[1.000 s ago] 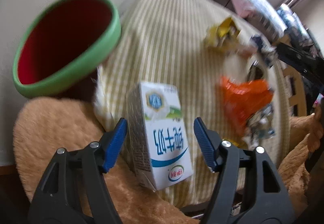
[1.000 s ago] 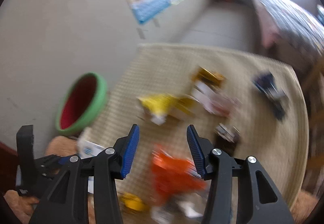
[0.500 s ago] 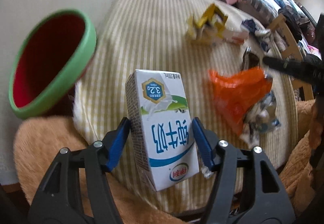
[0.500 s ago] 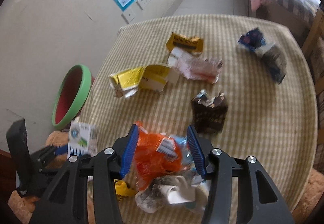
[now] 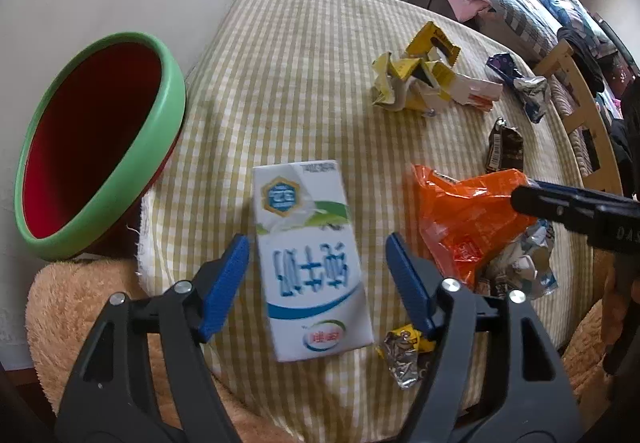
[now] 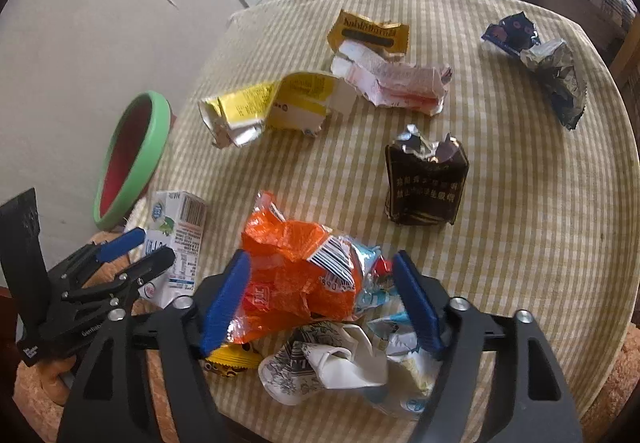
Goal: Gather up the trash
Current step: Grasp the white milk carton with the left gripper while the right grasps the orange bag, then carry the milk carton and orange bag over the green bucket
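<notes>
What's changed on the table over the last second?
The left gripper squeezed the milk carton, then its jaws opened off it. The right gripper dropped over the orange wrapper, jaws opening around it. The carton, other trash and bin stayed put.

We take milk carton (image 5: 312, 263) as landmark, left wrist view. Carton lies on checked cloth (image 5: 304, 55) near its front edge. Bin (image 5: 100, 147) left of carton, off cloth, against wall. Crumpled bag (image 5: 468, 219) right of carton, on wrapper heap. Small foil wrapper (image 5: 404, 351) just right of carton's near end. Flattened box (image 5: 412, 83) behind carton to right, well apart. Dark packet (image 5: 506, 151) behind bag. We see fluffy cushion (image 5: 80, 295) left-front of carton, under cloth edge.
</notes>
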Available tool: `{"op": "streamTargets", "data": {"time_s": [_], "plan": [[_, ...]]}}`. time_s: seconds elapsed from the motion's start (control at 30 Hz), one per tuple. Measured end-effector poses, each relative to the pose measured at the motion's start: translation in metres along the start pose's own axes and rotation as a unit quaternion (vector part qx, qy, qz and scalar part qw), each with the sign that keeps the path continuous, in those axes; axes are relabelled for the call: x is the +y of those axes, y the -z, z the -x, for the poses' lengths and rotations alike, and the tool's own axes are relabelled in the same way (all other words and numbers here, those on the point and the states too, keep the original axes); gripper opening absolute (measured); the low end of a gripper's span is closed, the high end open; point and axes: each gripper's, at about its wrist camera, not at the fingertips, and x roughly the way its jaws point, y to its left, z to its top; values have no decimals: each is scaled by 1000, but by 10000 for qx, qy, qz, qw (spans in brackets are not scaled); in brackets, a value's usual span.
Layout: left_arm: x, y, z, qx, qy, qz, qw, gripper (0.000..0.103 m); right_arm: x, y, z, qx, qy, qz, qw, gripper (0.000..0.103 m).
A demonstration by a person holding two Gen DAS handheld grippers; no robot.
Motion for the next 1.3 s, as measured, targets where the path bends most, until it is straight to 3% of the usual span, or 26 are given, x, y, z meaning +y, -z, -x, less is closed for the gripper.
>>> {"op": "streamTargets", "data": {"time_s": [0.27,0.3,0.37,0.47,0.73,1.03,1.3], "plan": [[-5,8,-20,319,-141,-138,9993,68,-1,1,-16,148,20,-57,9999,75],[-5,8,-21,342,-149,-163,9992,68,-1,1,-18,152,20,-66,9999,70],[-4,8,-21,332,-109,-138,9993,55,-2,0,-19,117,-26,-81,9999,63],[0,8,-18,294,10,-32,9996,55,-3,-1,-14,-3,-109,-64,9999,57],[6,-4,27,-486,-210,-2,9986,54,4,-7,21,-678,-319,-11,9972,53],[11,-28,83,-1347,-456,70,9898,54,11,-13,53,-1300,-335,-53,9909,54],[12,-37,106,-1731,-566,102,9832,54,19,-21,73,-1617,-368,-4,9862,54]]}}
